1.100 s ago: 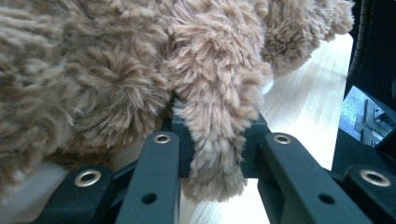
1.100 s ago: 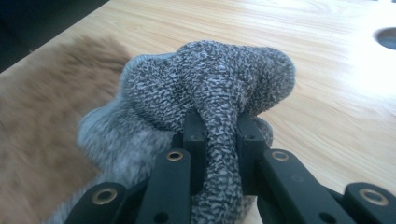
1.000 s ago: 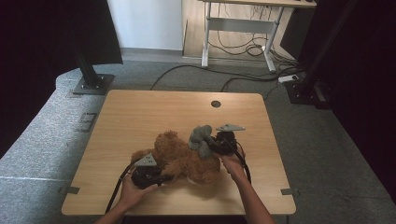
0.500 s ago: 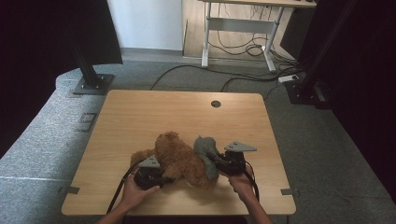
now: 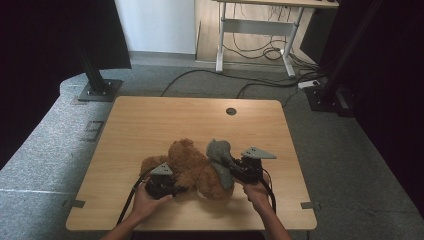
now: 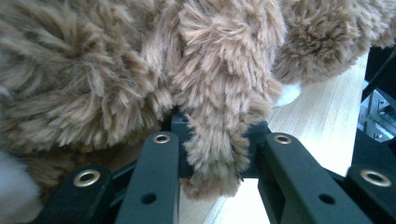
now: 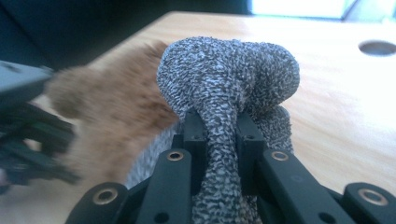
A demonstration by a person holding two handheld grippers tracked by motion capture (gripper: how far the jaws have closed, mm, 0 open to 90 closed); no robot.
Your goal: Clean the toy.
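Pinching a brown teddy bear (image 5: 192, 170), the left tongs (image 6: 219, 144) grip fur (right tongs (image 7: 220, 128) clamp grey cloth (image 7: 229, 84)).

Black left gripper (image 5: 161, 184), grey three-cornered plates, black cables, apparently brass-ringed screw holes

The right hand-held gripper (image 5: 231, 167), clamped on the grey knitted cloth (image 5: 220, 152), drew back from the bench's (image 5: 150, 120) far side toward the person, dragging the cloth down across the brown teddy bear (image 5: 192, 170).
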